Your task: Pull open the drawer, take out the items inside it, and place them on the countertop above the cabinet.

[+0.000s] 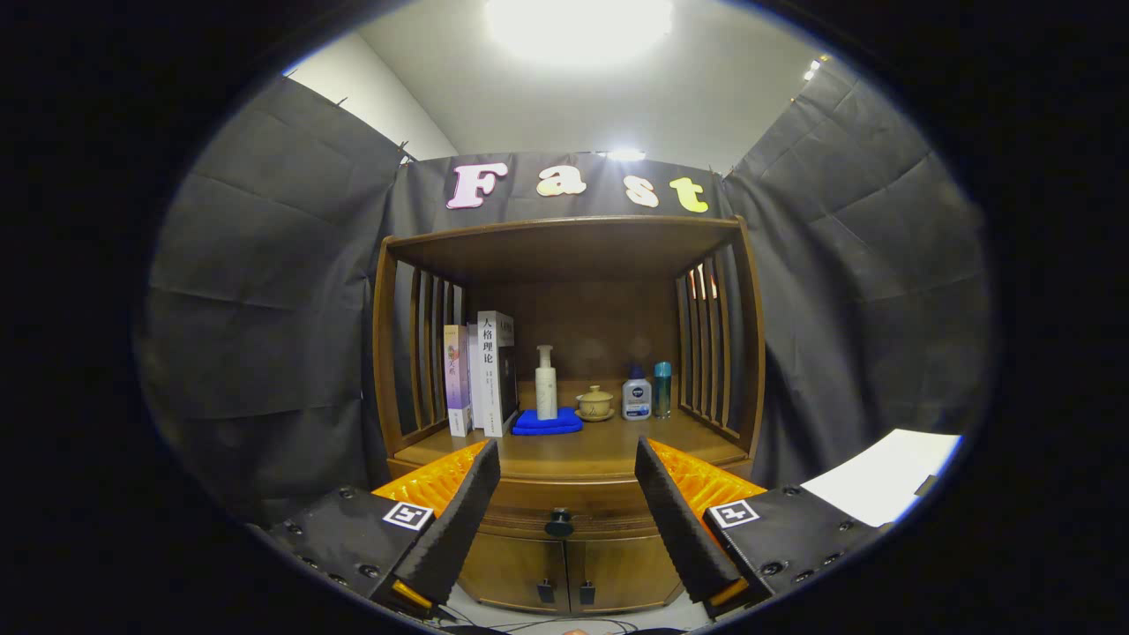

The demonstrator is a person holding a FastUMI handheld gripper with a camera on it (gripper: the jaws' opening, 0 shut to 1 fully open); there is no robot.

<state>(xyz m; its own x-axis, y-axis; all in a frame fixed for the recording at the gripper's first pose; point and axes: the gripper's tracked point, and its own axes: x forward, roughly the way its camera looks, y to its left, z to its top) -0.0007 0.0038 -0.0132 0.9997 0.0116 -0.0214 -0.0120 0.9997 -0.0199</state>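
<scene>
Drawer (564, 503) (shut) beyond wide-open, empty claw (564, 476)

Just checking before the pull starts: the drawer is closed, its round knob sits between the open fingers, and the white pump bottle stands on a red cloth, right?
Not quite. In the gripper view the white pump bottle stands on a blue cloth, not a red one. The rest holds: the drawer is closed and its round knob sits between the fingers of the open gripper.

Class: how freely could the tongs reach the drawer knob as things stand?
Probably yes. The tongs are open, and the drawer knob sits between and just beyond their tips, on the closed drawer under the countertop. Nothing stands between them.
</scene>
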